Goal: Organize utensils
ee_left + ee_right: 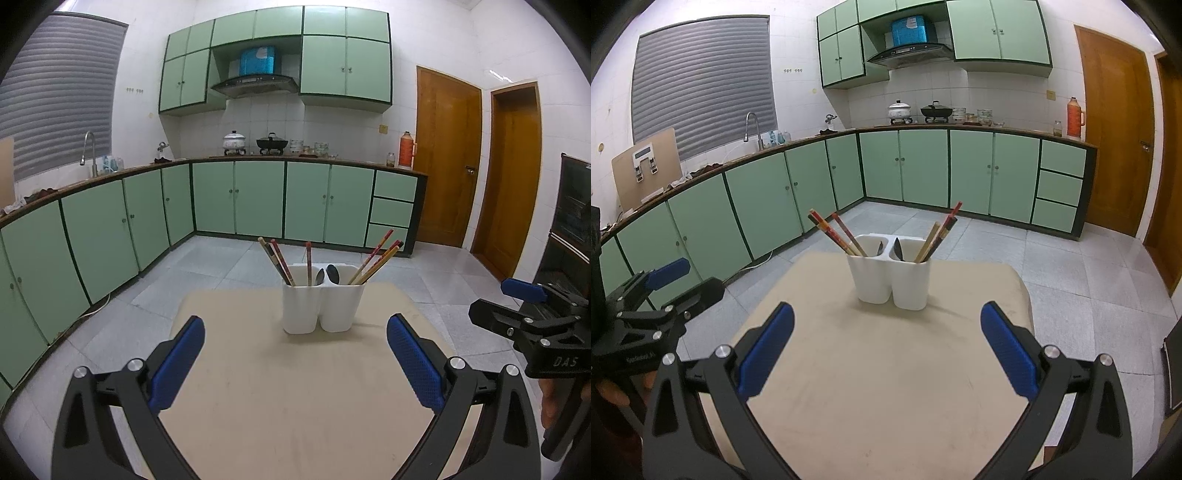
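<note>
Both grippers spread wide, holding nothing: left gripper [295,363], right gripper [886,349]. White two-cup utensil holder [320,306] stands ahead, centred between the fingers, chopsticks [376,260] and spoons [332,274] inside. Risk: bumping leaning chopsticks could tip the light holder.

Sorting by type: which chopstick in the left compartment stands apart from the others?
The red chopstick, nearly upright by the divider; the others lean left together.

A beige table [295,387] carries only a white utensil holder [320,304].
</note>
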The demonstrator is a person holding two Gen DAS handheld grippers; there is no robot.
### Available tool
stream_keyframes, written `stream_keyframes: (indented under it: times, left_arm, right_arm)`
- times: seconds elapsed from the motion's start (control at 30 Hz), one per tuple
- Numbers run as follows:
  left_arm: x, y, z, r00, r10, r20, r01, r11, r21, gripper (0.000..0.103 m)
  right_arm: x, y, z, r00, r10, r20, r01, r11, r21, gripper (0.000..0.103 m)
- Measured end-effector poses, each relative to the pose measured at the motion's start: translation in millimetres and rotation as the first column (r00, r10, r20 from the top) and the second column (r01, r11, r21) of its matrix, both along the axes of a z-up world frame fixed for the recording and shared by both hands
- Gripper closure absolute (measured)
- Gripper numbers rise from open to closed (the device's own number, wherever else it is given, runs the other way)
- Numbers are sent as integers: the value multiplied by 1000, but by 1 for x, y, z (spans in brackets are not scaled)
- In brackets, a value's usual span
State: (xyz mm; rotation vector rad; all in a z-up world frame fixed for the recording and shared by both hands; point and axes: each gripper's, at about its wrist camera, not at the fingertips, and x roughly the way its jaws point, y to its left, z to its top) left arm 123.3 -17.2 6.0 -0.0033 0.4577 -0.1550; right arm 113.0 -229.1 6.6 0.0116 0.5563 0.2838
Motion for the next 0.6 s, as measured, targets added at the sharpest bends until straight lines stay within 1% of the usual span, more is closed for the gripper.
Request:
stream_keyframes:
  times: [0.6]
  left_arm:
    - [2,-1,-1,1000,1,-8,-1,1000,0,6]
  right_arm:
    - [5,3,-2,1000,6,-6,-6,1000,-2,5]
